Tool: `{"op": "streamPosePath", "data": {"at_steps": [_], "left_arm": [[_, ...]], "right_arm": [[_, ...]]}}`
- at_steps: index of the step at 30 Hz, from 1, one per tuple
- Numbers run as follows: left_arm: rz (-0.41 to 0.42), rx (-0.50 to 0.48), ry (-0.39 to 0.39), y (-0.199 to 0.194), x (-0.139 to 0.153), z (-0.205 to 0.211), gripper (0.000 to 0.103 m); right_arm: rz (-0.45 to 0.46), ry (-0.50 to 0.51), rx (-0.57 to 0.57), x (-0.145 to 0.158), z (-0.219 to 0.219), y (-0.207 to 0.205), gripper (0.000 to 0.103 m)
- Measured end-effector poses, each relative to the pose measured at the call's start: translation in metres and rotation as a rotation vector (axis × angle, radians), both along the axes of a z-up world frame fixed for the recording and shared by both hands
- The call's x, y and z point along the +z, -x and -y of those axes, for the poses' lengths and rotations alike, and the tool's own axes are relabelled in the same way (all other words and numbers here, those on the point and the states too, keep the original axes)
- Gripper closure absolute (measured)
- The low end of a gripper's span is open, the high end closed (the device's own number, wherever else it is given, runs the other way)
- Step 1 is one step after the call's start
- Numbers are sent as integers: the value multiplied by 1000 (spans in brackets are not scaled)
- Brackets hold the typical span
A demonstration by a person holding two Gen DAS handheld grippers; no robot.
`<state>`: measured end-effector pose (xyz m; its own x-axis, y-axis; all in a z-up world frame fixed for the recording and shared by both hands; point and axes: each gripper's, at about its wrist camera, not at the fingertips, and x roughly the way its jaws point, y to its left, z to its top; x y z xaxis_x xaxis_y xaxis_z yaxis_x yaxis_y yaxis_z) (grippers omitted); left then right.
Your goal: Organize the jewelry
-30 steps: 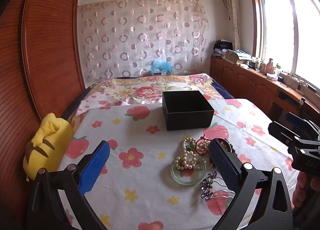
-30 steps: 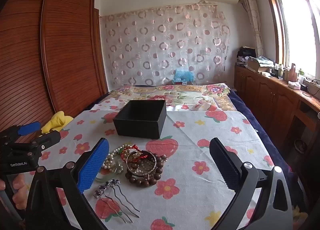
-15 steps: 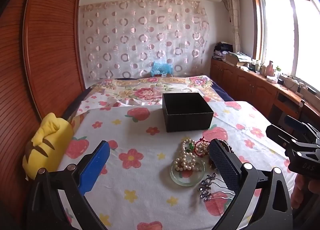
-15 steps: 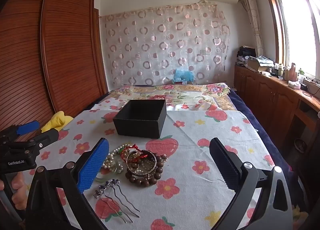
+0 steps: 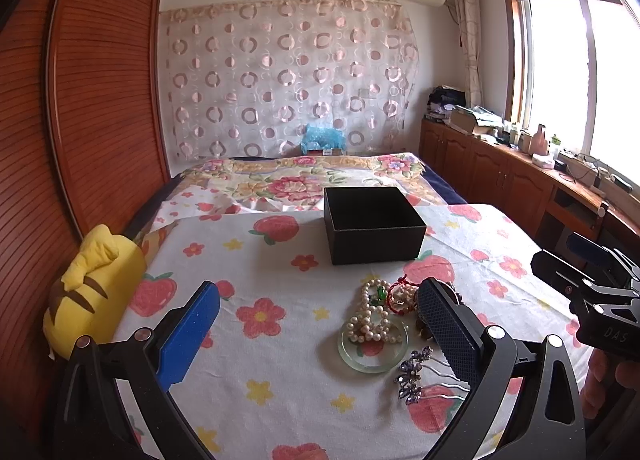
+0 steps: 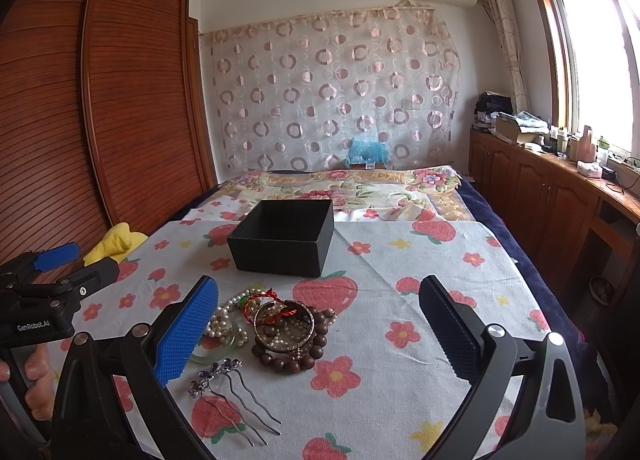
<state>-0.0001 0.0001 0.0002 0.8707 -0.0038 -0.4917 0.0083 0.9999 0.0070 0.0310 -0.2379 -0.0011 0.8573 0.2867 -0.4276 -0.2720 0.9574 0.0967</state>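
- Progress: judged to be at the start. The black box stands open and no item shows inside it, though its floor is only partly visible.
- Jewelry location: all pieces lie in one cluster on the strawberry-print cloth, just in front of the box and apart from it.
- Cluster contents: pearl necklace lying partly on a glass bangle; brown bead bracelet with a metal bangle on top; red cord bracelet; hair comb nearest the cameras.
- Left claw: fingers spread wide, holding nothing, above the cloth to the left of the cluster.
- Right claw: fingers spread wide, holding nothing, over the right side of the cluster.
- Remaining: every piece has yet to go into the box; the overlapping strands will likely need separating first.
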Motion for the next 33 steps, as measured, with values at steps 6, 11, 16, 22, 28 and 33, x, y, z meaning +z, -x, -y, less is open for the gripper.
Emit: {"op": "streamPosePath", "data": {"at_steps": [6,11,16,22,28,33], "left_arm": [[2,-1,1,0,0,0,7],[4,0,3,0,0,0,7],[4,0,4,1,0,-1,7],[5,1,4,1,0,-1,7],[5,1,5,1,0,-1,7],[5,0,4,1,0,-1,7]], "right_arm": [[0,-1,0,0,0,0,2],[0,-1,0,1,0,1,2],[1,-2,-1,1,0,1,2],[1,-2,-1,2,0,1,2],[1,-3,-1,2,1,1,2],[2,-2,-1,3,0,1,2]]}}
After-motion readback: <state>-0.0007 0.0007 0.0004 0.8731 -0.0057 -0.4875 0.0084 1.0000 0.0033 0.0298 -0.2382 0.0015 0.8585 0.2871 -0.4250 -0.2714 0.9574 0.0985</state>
